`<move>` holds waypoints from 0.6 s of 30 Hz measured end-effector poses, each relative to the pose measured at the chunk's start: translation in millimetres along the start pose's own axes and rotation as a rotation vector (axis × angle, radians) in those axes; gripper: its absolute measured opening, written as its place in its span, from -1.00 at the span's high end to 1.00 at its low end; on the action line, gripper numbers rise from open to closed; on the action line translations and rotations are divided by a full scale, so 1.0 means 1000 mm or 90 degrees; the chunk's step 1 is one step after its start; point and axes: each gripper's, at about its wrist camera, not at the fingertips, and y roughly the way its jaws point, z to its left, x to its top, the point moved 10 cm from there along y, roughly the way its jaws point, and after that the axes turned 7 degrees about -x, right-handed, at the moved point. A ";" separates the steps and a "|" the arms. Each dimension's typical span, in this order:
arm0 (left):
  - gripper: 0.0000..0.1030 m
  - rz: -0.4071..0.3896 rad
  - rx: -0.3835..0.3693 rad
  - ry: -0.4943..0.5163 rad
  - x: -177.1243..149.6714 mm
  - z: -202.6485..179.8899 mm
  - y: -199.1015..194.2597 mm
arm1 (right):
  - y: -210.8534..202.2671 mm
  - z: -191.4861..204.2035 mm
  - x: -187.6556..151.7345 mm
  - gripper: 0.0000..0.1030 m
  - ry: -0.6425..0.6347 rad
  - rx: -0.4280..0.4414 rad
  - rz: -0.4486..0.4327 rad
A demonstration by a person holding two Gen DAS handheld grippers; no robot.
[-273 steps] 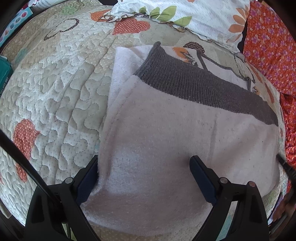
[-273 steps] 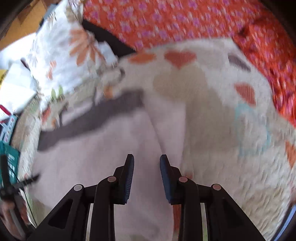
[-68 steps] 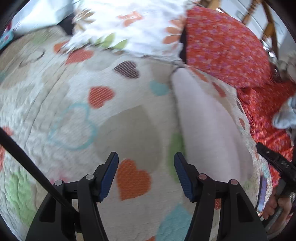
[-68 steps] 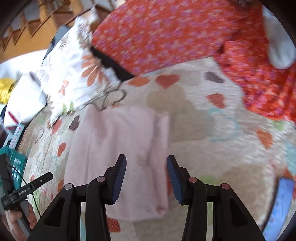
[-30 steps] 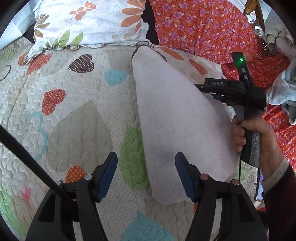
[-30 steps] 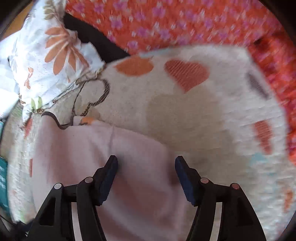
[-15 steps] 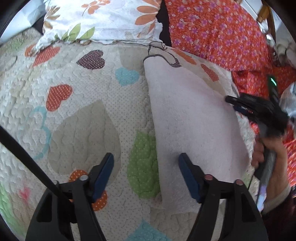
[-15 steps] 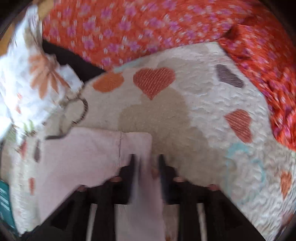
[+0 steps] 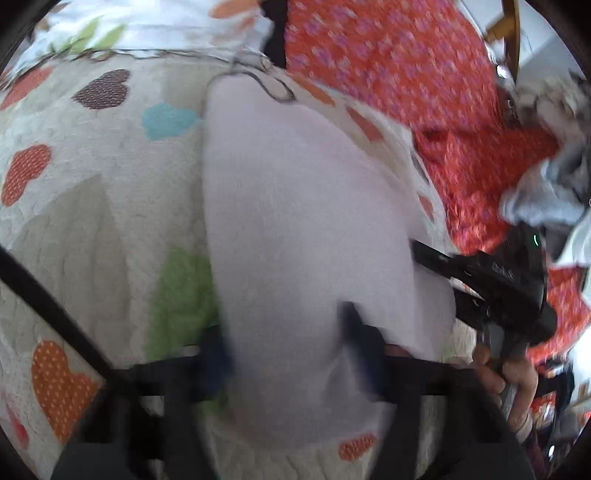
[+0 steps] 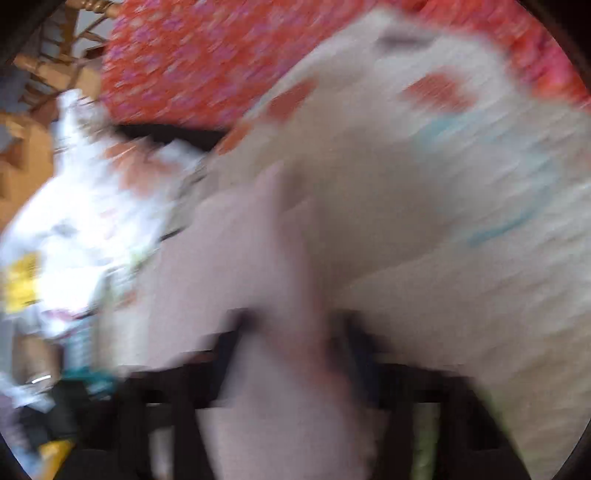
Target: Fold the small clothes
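Observation:
A folded pale pink garment [image 9: 306, 229] lies on the heart-patterned quilt [image 9: 92, 206]. My left gripper [image 9: 284, 343] is open, its fingers spread over the garment's near end. The right gripper [image 9: 480, 280] shows in the left wrist view at the garment's right edge, held by a hand. In the blurred right wrist view the right gripper [image 10: 295, 343] has pink garment [image 10: 240, 258] between its fingers; the blur hides whether they clamp it.
A floral white pillow [image 9: 147, 26] lies at the back. An orange flowered cover [image 9: 406, 74] lies at the right with pale clothes [image 9: 546, 199] on it. A wooden chair [image 10: 48, 74] stands beyond the bed.
My left gripper has moved right and forward, so its fingers now span the garment's near end. The right gripper has swung fast at the garment's right edge, and its fingers stand wider apart.

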 end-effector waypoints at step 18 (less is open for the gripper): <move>-0.37 0.056 0.126 0.043 -0.039 0.022 -0.043 | -0.030 0.028 -0.010 0.35 -0.106 -0.136 -0.051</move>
